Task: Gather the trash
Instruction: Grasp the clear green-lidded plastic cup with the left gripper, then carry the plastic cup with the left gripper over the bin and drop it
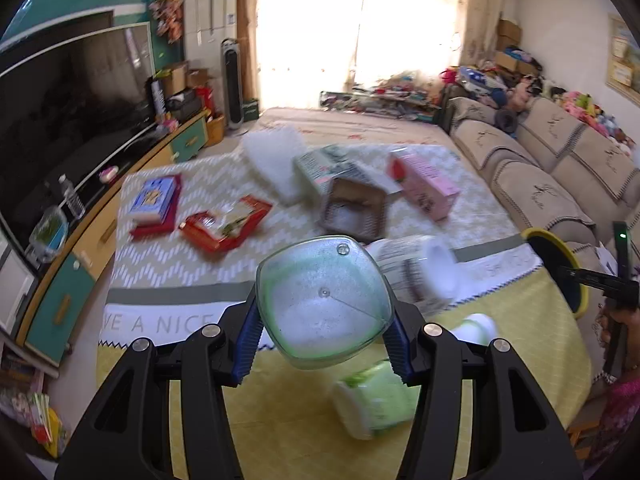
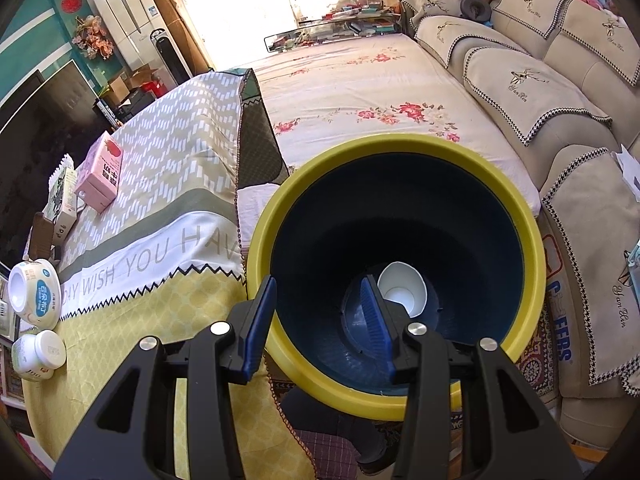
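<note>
Motion blur smears the white jar (image 1: pixel 416 276) and green tub (image 1: pixel 374 404); the bin (image 1: pixel 560 264) is mostly cut off.

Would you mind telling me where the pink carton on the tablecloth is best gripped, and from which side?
Take the pink carton across its two long flat faces near the middle, coming from above. It lies flat on the cloth, long and box-shaped, with open space along its right side; the brown tray crowds its left.

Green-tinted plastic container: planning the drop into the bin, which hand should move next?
Left. The left gripper already clamps the container; the right gripper grips the yellow-rimmed bin wall, steadying it.
</note>
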Demonstrator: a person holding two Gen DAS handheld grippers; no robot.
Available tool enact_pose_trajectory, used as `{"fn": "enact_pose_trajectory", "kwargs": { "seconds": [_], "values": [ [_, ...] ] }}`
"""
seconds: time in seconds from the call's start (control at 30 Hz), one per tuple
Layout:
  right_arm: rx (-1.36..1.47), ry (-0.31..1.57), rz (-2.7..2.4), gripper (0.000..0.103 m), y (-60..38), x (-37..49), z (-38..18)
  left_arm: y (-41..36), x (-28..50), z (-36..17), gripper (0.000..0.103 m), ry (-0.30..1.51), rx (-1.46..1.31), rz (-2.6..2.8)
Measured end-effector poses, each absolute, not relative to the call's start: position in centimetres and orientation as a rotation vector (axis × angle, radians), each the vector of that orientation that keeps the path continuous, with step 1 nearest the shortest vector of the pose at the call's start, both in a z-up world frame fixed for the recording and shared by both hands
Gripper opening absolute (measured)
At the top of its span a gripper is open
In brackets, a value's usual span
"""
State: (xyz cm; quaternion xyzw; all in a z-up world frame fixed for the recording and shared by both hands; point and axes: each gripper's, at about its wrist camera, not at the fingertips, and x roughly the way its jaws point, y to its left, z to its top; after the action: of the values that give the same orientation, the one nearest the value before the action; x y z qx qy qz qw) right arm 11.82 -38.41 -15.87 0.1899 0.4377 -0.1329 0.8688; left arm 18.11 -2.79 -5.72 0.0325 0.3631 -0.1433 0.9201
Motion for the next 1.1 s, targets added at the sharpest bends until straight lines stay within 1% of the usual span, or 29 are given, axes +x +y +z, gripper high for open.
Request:
{"fn": "enact_pose_trajectory", "kwargs": {
  "seconds": [0.2, 0.37, 0.67, 0.87, 1.1],
  "values": [
    [0.396, 0.885, -0.283, 0.042, -38.9, 10.5, -15.2, -8.4, 15.5, -2.7, 0.053, 0.697, 0.091, -0.467],
    [0.392, 0.837, -0.306, 0.042, -39.9, 8.2, -13.8, -15.6, 15.0, -2.8, 0.053, 0.717, 0.132, -0.620],
    [0.428, 0.747, -0.388, 0.044, -43.5, 2.6, -11.8, -30.2, 15.8, -5.7, 0.053, 0.802, 0.221, -0.832],
    [0.435, 0.721, -0.429, 0.045, -45.4, 0.3, -11.7, -39.2, 16.9, -8.3, 0.053, 0.855, 0.277, -0.910],
    [0.463, 0.724, -0.434, 0.045, -47.3, -1.1, -12.5, -46.7, 18.1, -11.6, 0.053, 0.891, 0.366, -0.926]
  ]
}}
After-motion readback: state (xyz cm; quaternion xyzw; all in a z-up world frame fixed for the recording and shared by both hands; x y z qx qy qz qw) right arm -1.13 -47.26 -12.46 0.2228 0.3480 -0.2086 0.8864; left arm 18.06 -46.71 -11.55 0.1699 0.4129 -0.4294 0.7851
